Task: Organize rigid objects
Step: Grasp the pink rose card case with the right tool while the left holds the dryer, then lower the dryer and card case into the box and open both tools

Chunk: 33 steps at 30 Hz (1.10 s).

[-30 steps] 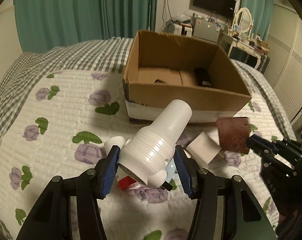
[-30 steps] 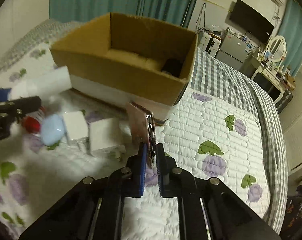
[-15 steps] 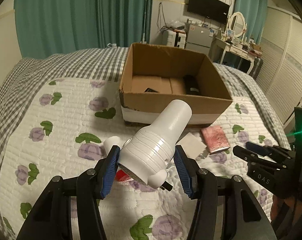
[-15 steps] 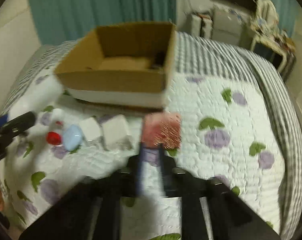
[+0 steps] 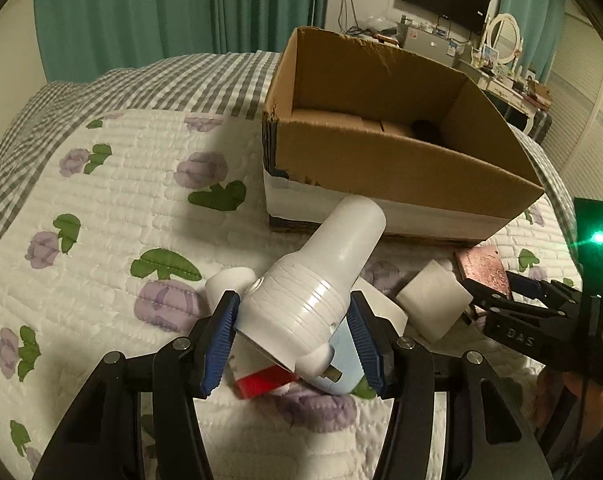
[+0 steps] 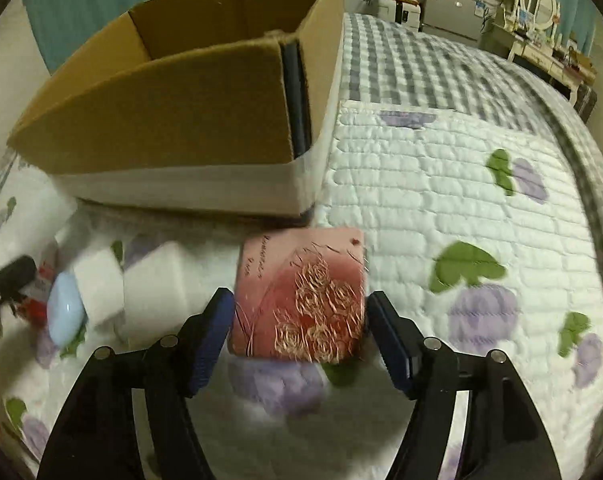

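Note:
My left gripper (image 5: 295,340) is shut on a white ribbed plastic bottle-shaped object (image 5: 313,292), held above the quilt in front of the open cardboard box (image 5: 381,160). My right gripper (image 6: 301,336) is open, its jaws on either side of a flat pink case with gold roses (image 6: 301,300) that lies on the quilt; it also shows in the left wrist view (image 5: 481,268). The right gripper shows in the left wrist view (image 5: 513,300).
Under the left gripper lie a light-blue oval object (image 6: 63,314), a red-and-white item (image 5: 261,384) and two white blocks (image 6: 101,284) (image 5: 433,304). Something dark (image 5: 425,130) lies inside the box. The bed's flowered quilt (image 6: 461,220) spreads to the right.
The right gripper has let go of the pink case, which now lies flat on the quilt between its opened jaws. The left gripper has kept hold of the white object and moved lower, nearer the box.

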### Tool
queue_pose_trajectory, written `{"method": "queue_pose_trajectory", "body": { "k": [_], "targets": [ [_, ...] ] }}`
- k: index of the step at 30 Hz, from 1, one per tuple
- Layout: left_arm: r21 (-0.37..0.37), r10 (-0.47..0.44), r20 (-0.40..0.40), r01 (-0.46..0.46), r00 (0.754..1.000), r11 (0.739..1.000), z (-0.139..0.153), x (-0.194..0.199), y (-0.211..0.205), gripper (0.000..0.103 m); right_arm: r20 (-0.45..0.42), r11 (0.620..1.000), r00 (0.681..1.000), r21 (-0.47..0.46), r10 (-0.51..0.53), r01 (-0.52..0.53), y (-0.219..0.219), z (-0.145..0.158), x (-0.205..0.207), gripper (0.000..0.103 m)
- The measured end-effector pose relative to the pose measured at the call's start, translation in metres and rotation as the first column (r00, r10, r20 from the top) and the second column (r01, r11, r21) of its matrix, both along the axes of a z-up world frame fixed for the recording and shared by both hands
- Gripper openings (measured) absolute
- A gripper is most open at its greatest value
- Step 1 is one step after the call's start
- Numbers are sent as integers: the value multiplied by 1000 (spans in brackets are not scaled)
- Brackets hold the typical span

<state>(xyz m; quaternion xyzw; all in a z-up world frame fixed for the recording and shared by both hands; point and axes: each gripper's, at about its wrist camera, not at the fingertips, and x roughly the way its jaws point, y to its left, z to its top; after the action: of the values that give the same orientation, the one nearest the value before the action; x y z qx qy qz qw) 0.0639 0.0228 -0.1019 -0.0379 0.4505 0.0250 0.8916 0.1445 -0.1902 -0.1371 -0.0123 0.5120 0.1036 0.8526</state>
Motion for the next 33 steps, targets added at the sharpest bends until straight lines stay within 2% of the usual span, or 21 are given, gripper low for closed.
{"method": "queue_pose_trajectory", "body": {
  "k": [5, 13, 19, 26, 29, 33],
  "targets": [
    [18, -16, 0, 16, 1000, 1000, -3, 1, -6, 54, 13, 995, 1000, -101, 22, -20, 13, -5, 5, 70],
    [-17, -2, 1, 2, 1000, 1000, 8, -8, -4, 54, 73, 996, 997, -88, 24, -18, 0, 23, -29, 69],
    [-37, -16, 42, 18, 999, 999, 34, -27, -9, 54, 142, 997, 989, -72, 33, -23, 2, 68, -60, 69],
    [-58, -45, 127, 52, 991, 997, 83, -35, -15, 54, 274, 998, 960, -38, 52, -44, 9, 149, -77, 68],
    [-57, -45, 160, 55, 986, 997, 102, -25, -14, 54, 320, 997, 944, -34, 75, -67, 17, 179, -69, 68],
    [-54, -58, 187, 69, 981, 996, 120, 10, -14, 54, 373, 997, 924, -24, 83, -79, 28, 211, -50, 68]
  ]
}}
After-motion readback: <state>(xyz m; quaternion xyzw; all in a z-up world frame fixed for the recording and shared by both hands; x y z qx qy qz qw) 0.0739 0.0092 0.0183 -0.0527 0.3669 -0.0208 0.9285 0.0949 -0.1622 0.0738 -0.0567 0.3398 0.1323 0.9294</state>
